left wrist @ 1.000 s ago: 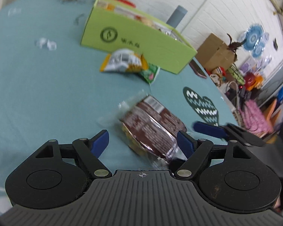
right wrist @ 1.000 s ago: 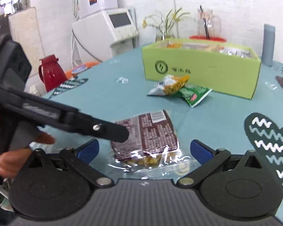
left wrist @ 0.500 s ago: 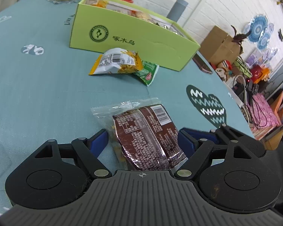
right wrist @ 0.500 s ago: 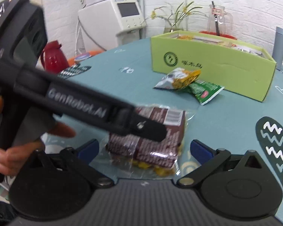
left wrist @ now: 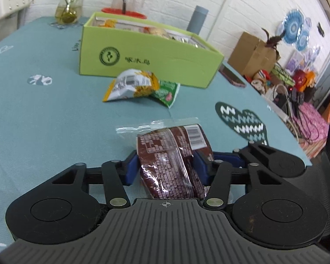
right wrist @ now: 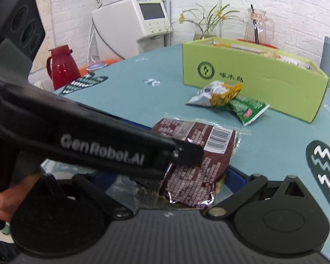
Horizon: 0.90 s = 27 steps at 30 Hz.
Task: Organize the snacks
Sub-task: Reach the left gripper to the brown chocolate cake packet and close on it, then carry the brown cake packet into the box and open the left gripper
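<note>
Brown crinkly film bulges between my left gripper's (left wrist: 165, 167) blue pads: its jaws are closing on the brown snack packet (left wrist: 173, 156), lifted slightly off the teal tablecloth (left wrist: 44, 121). My right gripper (right wrist: 176, 189) waits wide open, holding nothing. Beyond, a yellow-white packet (left wrist: 129, 84) and a green one (left wrist: 167, 90) lie touching, just before the green box (left wrist: 147, 59), which already holds several snacks. I judge three packets left.
</note>
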Motion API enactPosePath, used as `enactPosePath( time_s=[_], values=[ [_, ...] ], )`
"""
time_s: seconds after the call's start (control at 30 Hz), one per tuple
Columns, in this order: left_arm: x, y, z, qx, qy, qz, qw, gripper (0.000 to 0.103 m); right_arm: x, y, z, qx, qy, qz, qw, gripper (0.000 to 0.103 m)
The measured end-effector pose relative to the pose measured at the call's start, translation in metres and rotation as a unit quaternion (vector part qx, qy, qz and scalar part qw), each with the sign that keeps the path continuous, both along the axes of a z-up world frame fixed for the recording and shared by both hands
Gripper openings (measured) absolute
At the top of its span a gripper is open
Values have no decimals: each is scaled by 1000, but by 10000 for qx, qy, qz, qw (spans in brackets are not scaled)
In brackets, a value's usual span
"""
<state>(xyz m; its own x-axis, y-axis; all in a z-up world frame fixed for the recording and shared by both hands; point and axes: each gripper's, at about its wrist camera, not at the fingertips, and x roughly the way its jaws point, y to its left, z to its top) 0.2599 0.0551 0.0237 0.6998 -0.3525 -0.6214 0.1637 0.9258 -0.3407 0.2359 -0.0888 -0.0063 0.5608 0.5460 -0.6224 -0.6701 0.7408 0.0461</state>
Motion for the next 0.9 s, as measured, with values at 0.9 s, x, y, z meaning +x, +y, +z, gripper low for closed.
enactPosePath(
  time_s=[0.9],
  values=[
    [266, 63, 46, -103, -354, 277, 9989, 55, 282, 62, 44, -67, -58, -90, 9999, 100]
  ],
)
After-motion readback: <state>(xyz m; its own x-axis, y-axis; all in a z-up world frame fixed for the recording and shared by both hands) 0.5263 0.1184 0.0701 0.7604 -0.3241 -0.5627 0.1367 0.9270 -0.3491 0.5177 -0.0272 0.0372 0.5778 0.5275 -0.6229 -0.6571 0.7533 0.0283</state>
